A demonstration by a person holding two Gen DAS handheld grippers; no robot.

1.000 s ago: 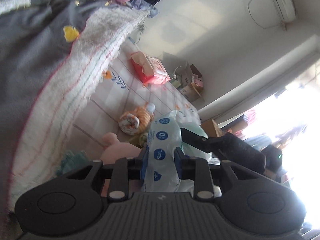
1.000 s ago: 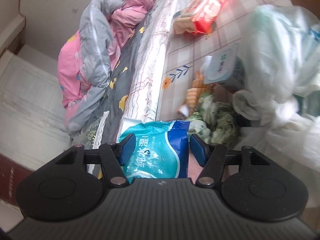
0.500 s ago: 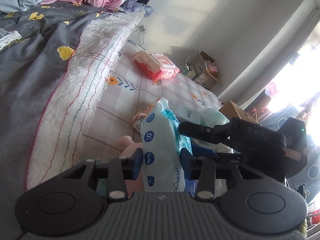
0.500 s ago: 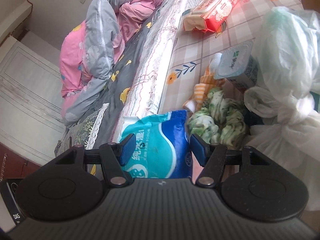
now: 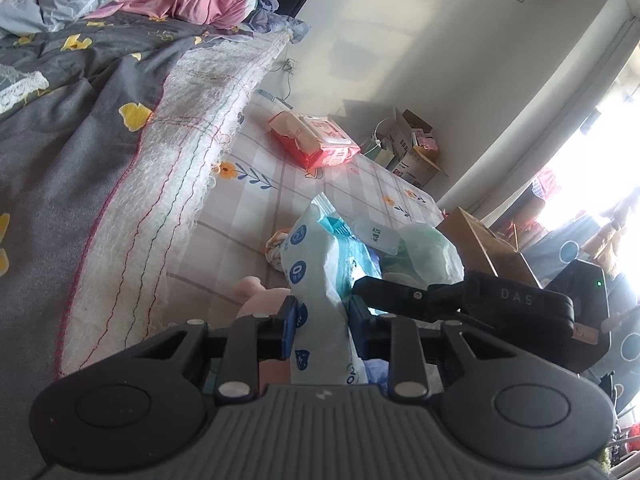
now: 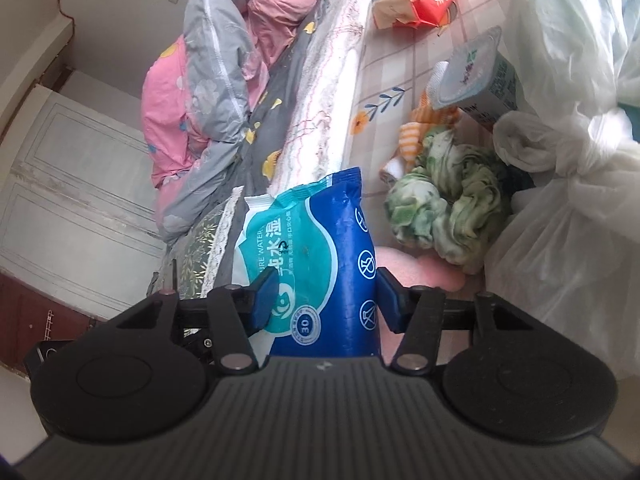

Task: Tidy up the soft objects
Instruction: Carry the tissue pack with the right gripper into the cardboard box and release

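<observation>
My left gripper (image 5: 322, 330) is shut on a pale wet-wipe pack with blue round icons (image 5: 316, 264), held upright above the checked mat (image 5: 256, 200). My right gripper (image 6: 326, 300) is shut on a blue and teal wet-wipe pack (image 6: 320, 256). The right gripper's black body also shows in the left wrist view (image 5: 480, 304), just right of my left one. On the mat lie a green and white cloth bundle (image 6: 448, 208), an orange striped sock (image 6: 412, 140), a pink soft toy (image 6: 416, 272) and a red tissue pack (image 5: 316, 142).
A bed with a grey flowered sheet (image 5: 72, 120) and a pink and grey quilt (image 6: 216, 92) runs along the mat. White plastic bags (image 6: 560, 200) and a small tissue box (image 6: 480, 76) crowd the right. Cardboard boxes (image 5: 408, 148) stand by the far wall.
Both grippers have kept their packs. The left view has swung up and back, showing more of the bed. The right gripper has turned its blue pack more upright and moved closer to the left gripper.
</observation>
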